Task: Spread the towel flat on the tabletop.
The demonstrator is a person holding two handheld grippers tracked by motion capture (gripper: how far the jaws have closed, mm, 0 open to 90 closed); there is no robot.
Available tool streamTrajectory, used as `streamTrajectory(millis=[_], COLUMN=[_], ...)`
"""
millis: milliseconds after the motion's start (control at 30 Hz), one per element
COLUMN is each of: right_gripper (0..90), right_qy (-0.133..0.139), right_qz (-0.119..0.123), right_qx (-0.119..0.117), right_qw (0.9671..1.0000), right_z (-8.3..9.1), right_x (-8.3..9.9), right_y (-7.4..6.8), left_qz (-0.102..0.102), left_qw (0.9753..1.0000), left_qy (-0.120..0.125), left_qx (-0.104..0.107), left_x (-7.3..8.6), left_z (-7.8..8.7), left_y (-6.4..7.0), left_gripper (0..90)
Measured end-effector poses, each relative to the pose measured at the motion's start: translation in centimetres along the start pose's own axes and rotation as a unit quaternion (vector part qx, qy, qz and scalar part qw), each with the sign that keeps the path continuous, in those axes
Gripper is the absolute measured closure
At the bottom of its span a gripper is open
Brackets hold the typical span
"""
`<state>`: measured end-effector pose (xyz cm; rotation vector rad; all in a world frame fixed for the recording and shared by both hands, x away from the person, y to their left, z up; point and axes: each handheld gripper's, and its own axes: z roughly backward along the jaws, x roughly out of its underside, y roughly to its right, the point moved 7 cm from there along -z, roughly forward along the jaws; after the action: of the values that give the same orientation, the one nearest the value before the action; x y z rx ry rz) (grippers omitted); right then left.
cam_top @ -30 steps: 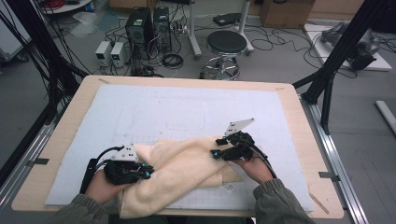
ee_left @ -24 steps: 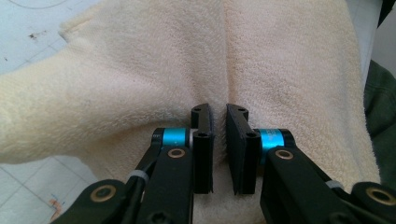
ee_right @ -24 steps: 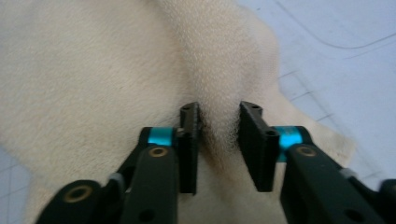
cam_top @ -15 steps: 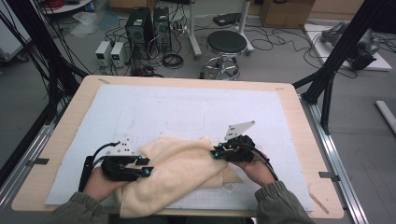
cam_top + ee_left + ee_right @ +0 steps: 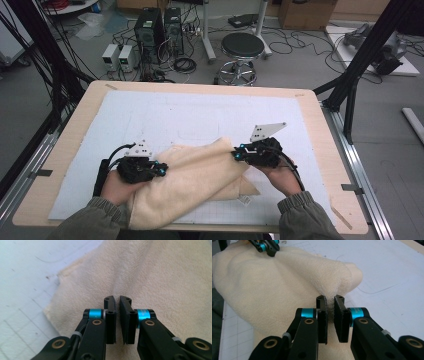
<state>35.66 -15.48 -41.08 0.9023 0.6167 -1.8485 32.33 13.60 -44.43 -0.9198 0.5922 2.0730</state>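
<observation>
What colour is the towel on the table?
Cream towel; it shows best in the right gripper view.

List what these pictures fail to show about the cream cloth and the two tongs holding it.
- Cream cloth, high view: its near-left end runs under the left hand and sleeve.
- Small tag at the cloth's near edge, high view: too small to read.
- Left tongs, left gripper view: jaws nearly closed over a crease; whether they pinch it is unclear.
- Right tongs, right gripper view: the pinched fold hides the layers beneath.
</observation>
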Motion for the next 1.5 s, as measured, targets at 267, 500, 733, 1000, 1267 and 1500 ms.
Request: streamTrajectory(millis=[267,500,733,1000,1267,1500], right_gripper=[82.8,82.9,85.3,58.8,52.3,48.8], right_qy=[0.02,-0.006,-0.011,0.005,-0.021,-0.011], right_qz=[-0.003,-0.01,-0.026,-0.045,-0.025,-0.011], right_qx=[0.017,0.004,0.058,0.107,0.049,0.018], right_qw=[0.9996,0.9999,0.9979,0.9933,0.9983,0.9997], right_z=[0.8,0.1,-0.8,-2.2,-3.1,-1.4], right_x=[-1.3,-1.6,-4.3,-9.2,-5.5,-2.9], right_y=[0.6,0.6,5.4,10.4,6.0,1.6], left_qz=[0.001,0.004,0.024,0.043,0.032,-0.002], left_qw=[0.9974,0.999,0.9892,0.9844,0.9924,0.9941], left_qy=[0.059,0.026,0.085,0.087,0.062,0.08], left_qx=[-0.042,-0.035,-0.117,-0.147,-0.102,-0.073], left_x=[-2.7,-2.4,-8.5,-12.4,-6.2,-2.3], left_z=[2.2,1.2,0.8,0.7,0.8,2.7], left_y=[-1.1,-1.2,-6.9,-11.3,-8.6,-4.8], left_gripper=[84.8,85.3,86.0,56.8,54.1,50.8])
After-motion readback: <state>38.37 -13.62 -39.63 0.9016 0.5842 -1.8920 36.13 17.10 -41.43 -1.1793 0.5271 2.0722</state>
